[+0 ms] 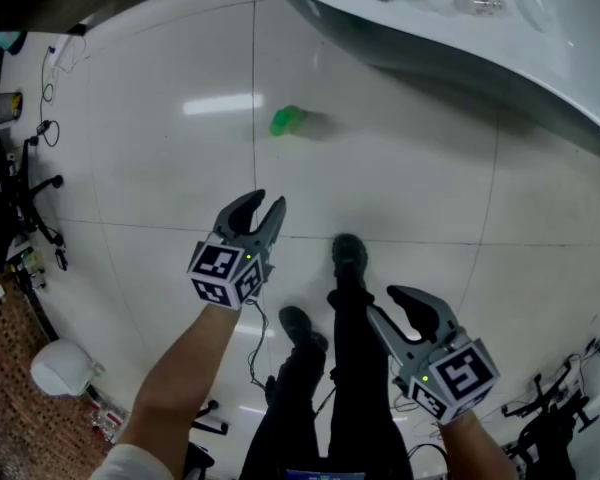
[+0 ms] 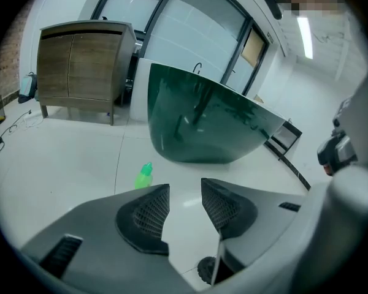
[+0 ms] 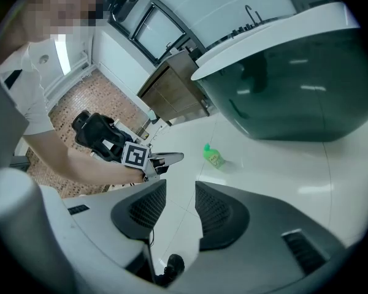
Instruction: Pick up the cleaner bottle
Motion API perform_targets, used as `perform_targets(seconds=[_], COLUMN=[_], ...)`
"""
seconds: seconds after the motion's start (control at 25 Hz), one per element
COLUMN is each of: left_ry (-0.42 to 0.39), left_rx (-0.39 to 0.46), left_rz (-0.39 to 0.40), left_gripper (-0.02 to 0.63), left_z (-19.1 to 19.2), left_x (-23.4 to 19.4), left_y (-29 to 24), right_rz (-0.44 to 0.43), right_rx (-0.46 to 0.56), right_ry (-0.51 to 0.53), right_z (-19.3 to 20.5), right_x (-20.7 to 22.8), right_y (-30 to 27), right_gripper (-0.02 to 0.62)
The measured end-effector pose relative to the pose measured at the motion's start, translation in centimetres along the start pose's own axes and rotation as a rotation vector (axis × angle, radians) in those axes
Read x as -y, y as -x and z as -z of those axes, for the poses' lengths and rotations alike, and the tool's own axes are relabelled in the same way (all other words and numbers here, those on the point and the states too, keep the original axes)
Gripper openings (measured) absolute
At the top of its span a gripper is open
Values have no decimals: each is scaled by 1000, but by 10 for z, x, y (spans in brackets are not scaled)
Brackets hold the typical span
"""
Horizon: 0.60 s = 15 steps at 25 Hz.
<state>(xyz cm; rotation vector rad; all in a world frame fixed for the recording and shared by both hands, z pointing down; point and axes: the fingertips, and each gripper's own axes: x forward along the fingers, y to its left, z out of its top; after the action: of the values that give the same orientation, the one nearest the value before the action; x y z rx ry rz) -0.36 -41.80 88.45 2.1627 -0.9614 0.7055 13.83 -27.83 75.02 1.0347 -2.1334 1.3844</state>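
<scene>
A dark-sided tub (image 1: 460,38) fills the far right of the scene, and the pale tiled floor (image 1: 160,168) spreads in front of it. Over that floor we hold the left hand-held gripper (image 1: 267,202) and the right hand-held gripper (image 1: 383,302), both angled forward and down. Each has its jaws partly apart with only bare floor between them. The small green bottle (image 1: 287,120) stands on the floor just in front of the tub's curved side. It is well ahead of both grippers and nearer the left one. It shows just left of the left jaw in the left gripper view (image 2: 144,175), and further off in the right gripper view (image 3: 214,156). We judge this to be the approach, with no grasp begun yet. The bottle appears to stand upright, its long axis vertical and its cap pointing up. The next move therefore calls for carrying a gripper, most likely the left, forward and down to near floor level. There the jaws would straddle the body from the side, opened wider if the gap proves too narrow, and close on it.
</scene>
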Motion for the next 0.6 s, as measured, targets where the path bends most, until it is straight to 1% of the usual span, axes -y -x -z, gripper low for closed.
perform_targets(seconds=[0.28, 0.44, 0.6], left_ry=[-2, -7, -22], left_rx=[-6, -7, -6], left_rz=[-28, -52, -71], left_gripper=[161, 161, 160], left_z=[14, 25, 30], left_x=[-24, -41, -53], left_y=[-35, -55, -77], right_rz=[-11, -24, -15], right_rx=[-19, -32, -51], right_ry=[-24, -17, -25], right_z=[7, 12, 21], right_x=[20, 27, 39], right_y=[-20, -29, -32], right_gripper=[155, 155, 155])
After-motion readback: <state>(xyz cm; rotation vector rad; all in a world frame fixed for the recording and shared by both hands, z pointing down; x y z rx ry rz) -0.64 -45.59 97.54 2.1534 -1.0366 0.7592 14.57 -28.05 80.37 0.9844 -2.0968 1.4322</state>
